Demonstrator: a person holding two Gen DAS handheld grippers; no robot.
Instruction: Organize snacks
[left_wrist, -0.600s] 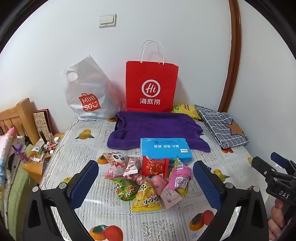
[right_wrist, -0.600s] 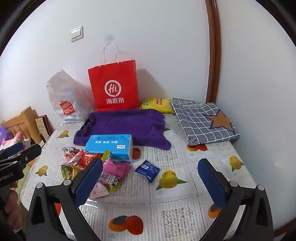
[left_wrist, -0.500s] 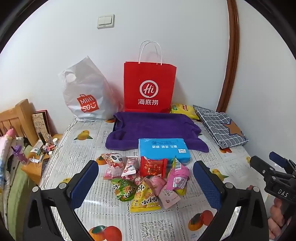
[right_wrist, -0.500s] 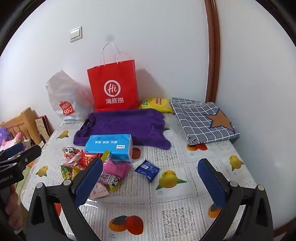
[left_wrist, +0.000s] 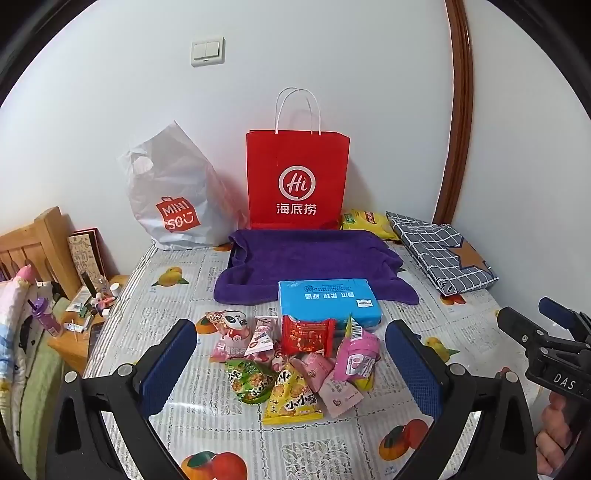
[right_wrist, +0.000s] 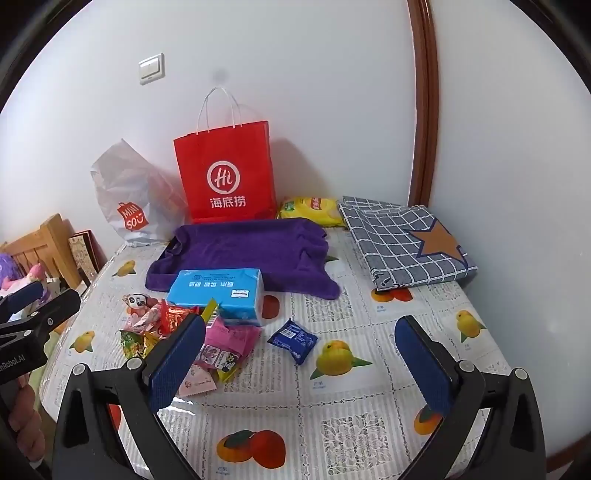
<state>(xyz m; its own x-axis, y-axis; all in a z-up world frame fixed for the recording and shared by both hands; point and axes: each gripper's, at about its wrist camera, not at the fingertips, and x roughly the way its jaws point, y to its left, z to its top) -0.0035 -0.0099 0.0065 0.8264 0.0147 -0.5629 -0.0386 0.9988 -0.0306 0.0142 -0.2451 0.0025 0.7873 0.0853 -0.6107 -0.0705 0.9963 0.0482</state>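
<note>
left gripper (left_wrist: 290, 354) wide open, empty, hovering over heap of small colourful snack packets (left_wrist: 295, 362) on fruit-print tablecloth (left_wrist: 177, 306); light-blue tissue pack (left_wrist: 327, 302) just behind, overlapping purple towel (left_wrist: 314, 262); red paper bag (left_wrist: 297, 181) at wall.

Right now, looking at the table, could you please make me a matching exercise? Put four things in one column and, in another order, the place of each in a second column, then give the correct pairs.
Things:
1. red paper bag
2. blue tissue pack
3. small dark blue packet
4. checked cloth with a star

Places:
A. lying alone on the tablecloth, to the right of the snack pile
B. folded at the back right of the table
C. standing upright against the wall
D. resting on the front edge of the purple towel

Pairs: 1-C, 2-D, 3-A, 4-B
</note>
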